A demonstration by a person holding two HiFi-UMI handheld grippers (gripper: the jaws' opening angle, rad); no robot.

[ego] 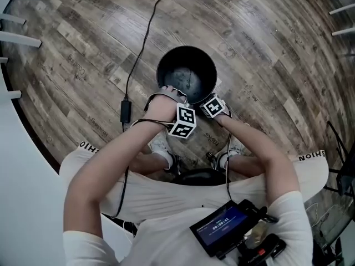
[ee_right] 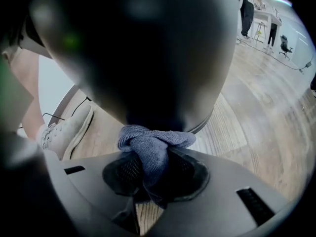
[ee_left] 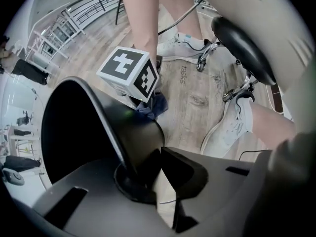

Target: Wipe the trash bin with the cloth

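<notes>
Hiding overhead, cloth [ee_right: 148,142] shows pinched by the right gripper [ee_right: 155,173].

The wooden floor [ego: 266,54] bears a black trash bin [ego: 186,71] (cable [ego: 145,37] alongside).

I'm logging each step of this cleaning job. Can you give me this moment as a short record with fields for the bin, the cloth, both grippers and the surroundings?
bin: black, upright on the wooden floor, open top
left gripper: shut on the bin's rim
right gripper: shut on the cloth
cloth: blue-grey, bunched, against the bin's outer wall
also there: black cable on the floor beside the bin
</notes>
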